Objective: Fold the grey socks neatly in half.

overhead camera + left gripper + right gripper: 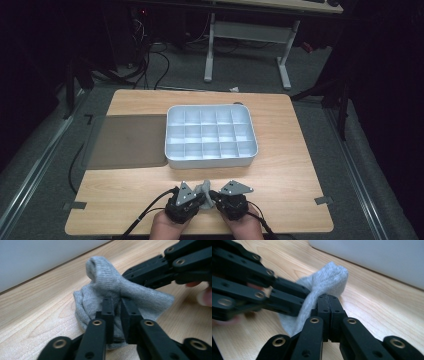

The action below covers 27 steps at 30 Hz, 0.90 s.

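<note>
Now | small grey knitted sock (203, 188) on wooden counter (280, 170), near white compartment tray (212, 160) | left gripper (117, 305) & right gripper (328, 302) jaws both pinching it | advice: keep pinches firm, fold evenly.

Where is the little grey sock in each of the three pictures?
High view: the grey sock sits low in the middle, bunched between the two grippers, in front of the white tray.
Left gripper view: the sock is in the centre, just past the black jaws.
Right gripper view: the sock is in the centre, above the closed jaws.
Shared landmark: the white tray's wall behind the sock, on the wooden table.
</note>
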{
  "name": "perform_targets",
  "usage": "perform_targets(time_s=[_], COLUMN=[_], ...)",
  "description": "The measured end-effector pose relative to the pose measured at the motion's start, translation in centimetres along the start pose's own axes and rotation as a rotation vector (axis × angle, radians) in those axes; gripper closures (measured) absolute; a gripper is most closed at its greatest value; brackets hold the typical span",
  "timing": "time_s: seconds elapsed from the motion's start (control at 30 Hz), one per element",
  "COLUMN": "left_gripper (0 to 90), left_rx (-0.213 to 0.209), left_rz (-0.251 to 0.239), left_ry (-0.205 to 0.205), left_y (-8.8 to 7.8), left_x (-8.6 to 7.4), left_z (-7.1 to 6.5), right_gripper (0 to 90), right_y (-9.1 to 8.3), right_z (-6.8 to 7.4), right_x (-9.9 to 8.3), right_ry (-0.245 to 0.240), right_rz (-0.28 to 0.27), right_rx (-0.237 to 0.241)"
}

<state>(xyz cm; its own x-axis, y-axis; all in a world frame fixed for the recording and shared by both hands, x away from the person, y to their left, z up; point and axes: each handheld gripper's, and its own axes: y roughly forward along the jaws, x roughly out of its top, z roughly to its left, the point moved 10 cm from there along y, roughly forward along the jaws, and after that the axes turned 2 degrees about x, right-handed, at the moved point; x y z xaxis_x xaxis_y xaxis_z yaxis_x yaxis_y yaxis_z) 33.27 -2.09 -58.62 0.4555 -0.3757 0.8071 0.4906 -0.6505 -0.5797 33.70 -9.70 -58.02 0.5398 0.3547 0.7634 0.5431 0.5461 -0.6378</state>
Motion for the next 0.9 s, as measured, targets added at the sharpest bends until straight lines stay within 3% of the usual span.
perform_targets(time_s=[0.13,0.23,0.33,0.47,0.63,0.9], left_gripper=[74.3,71.7,69.0,68.3,72.1,77.3], left_rx=[-0.004,0.021,0.023,-0.023,-0.030,-0.026], left_rz=[-0.047,-0.076,-0.057,-0.009,0.020,0.019], left_ry=[-0.025,-0.044,-0.090,-0.149,-0.161,-0.162], left_y=[-1.3,-2.3,-2.8,-2.2,-1.7,-1.3], left_x=[0.7,1.0,0.3,-0.8,-1.3,-1.2], left_z=[0.4,1.4,2.5,2.6,2.4,1.8], right_gripper=[90.0,90.0,90.0,90.0,90.0,90.0], right_y=[0.2,0.3,0.3,0.3,0.2,-0.2], right_z=[-0.4,-0.5,-0.5,-0.6,-0.4,0.2], right_x=[-0.6,-0.8,-0.9,-0.9,-0.9,-0.4], right_ry=[0.012,0.017,0.016,0.017,0.016,0.006], right_rz=[0.011,0.017,0.017,0.017,0.015,0.000], right_rx=[-0.006,-0.003,-0.001,0.000,0.010,0.019])
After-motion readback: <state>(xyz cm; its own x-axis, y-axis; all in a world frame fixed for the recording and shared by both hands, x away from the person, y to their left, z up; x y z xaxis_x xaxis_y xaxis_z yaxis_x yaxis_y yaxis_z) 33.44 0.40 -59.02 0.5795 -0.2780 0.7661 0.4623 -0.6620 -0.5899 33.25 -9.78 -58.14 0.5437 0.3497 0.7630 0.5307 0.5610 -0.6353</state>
